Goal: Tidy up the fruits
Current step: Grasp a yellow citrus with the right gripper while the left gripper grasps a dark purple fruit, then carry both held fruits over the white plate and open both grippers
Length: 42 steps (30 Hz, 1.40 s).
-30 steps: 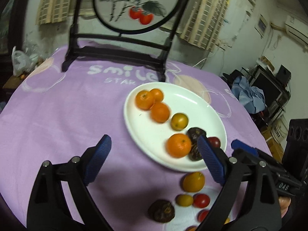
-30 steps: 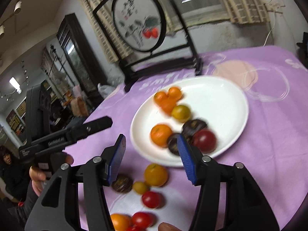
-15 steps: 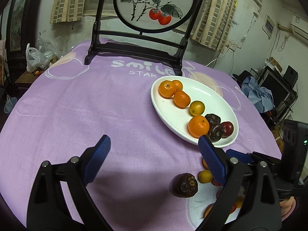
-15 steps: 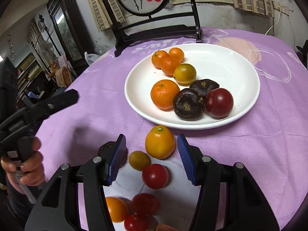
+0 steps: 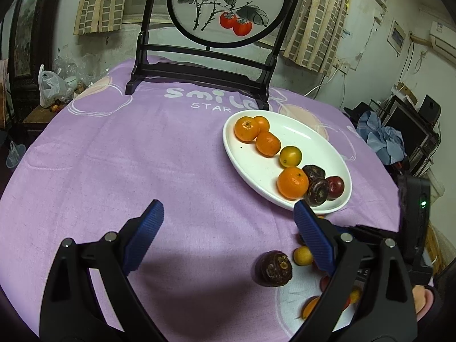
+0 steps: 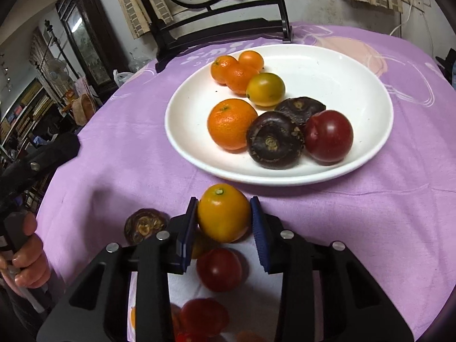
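A white plate [image 6: 285, 176] on the purple cloth holds several oranges, a yellow-green fruit, two dark purple fruits and a red one. In front of it my right gripper [image 6: 223, 211] is closing its jaws around a yellow-orange fruit [image 6: 223, 219], and both blue pads touch its sides. Under that gripper a red tomato [image 6: 219, 268] and more small fruits lie on a white napkin [image 6: 256, 299]. A dark purple fruit [image 5: 274, 268] sits loose on the cloth. My left gripper [image 5: 228, 211] hangs open over bare cloth, left of the plate [image 5: 236, 154], with nothing between its fingers.
A round painted screen on a black stand [image 5: 225, 8] rises at the table's far side. The person's hand [image 6: 25, 259] holding the left gripper shows at the left table edge. Shelves, bags and electronics crowd the room beyond the table.
The right gripper sank toward the loose fruits and its jaws narrowed onto the yellow-orange fruit. The left gripper drew back from the plate at first, then stayed still.
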Each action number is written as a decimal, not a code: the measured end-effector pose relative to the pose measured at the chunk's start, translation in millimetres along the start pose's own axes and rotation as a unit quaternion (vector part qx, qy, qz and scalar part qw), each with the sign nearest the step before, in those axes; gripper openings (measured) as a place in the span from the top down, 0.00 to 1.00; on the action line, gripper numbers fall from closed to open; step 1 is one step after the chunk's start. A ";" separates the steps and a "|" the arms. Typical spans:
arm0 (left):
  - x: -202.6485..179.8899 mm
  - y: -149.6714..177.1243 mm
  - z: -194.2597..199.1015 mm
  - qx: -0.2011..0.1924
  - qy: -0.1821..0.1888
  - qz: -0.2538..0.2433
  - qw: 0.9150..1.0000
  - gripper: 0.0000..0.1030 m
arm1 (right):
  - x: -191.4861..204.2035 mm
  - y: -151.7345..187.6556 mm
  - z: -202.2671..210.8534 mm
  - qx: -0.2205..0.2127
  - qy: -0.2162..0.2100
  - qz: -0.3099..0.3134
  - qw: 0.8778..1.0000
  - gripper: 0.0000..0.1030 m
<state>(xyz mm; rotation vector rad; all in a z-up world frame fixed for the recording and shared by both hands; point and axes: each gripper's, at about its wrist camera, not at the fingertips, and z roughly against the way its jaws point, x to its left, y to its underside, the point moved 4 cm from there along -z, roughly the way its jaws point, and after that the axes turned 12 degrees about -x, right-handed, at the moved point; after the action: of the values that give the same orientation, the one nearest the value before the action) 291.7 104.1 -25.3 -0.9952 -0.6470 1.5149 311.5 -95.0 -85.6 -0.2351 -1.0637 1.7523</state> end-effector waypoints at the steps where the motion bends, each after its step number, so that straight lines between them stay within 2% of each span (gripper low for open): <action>1: -2.1 2.8 -1.8 0.011 0.012 -0.009 1.000 0.09 | 0.9 -1.3 3.3 -0.003 -0.011 -0.004 1.000 0.64; 4: -16.6 18.3 -7.2 0.057 0.070 -0.065 0.994 0.10 | 3.8 -9.1 21.8 -0.023 -0.044 -0.019 0.999 0.64; 6: -25.6 27.3 -6.6 0.060 0.073 -0.107 0.990 0.13 | 4.6 -12.9 31.0 -0.036 -0.049 -0.018 0.998 0.64; 7: -33.0 34.2 -6.5 0.063 0.077 -0.137 0.986 0.19 | 4.2 -13.9 35.3 -0.040 -0.050 -0.018 0.998 0.64; 8: -38.4 39.3 -7.0 0.067 0.083 -0.153 0.982 0.23 | 3.4 -14.7 37.0 -0.041 -0.050 -0.019 0.998 0.64; 10: -50.2 50.7 -8.3 0.080 0.101 -0.183 0.975 0.36 | -0.3 -13.9 38.3 -0.038 -0.049 -0.025 0.998 0.64; 13: -59.3 61.9 -9.0 0.082 0.103 -0.216 0.967 0.40 | -6.9 -12.6 37.6 -0.031 -0.051 -0.041 0.997 0.64; 16: -61.7 68.8 -11.9 0.088 0.100 -0.231 0.964 0.43 | -9.0 -12.8 38.2 -0.031 -0.050 -0.046 0.997 0.64; 22: -62.7 79.3 -21.2 0.107 0.097 -0.236 0.961 0.55 | -5.7 -12.8 39.8 -0.033 -0.053 -0.042 0.997 0.64; 36: -62.8 81.4 -24.6 0.113 0.093 -0.232 0.962 0.59 | -2.7 -11.7 40.3 -0.033 -0.056 -0.034 0.997 0.64; 39: -62.8 70.6 -17.3 0.097 0.099 -0.213 0.967 0.59 | 2.3 -13.1 42.6 -0.040 -0.070 -0.030 0.996 0.64; 42: -60.1 47.1 -9.7 0.070 0.111 -0.156 0.979 0.59 | 0.0 -25.4 50.9 -0.080 -0.085 -0.045 0.992 0.64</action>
<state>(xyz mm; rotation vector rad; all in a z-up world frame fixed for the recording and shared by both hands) 275.5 35.2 -55.6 -0.8920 -0.5024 1.1396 298.0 -120.6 -36.7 -0.1370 -1.3205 1.6302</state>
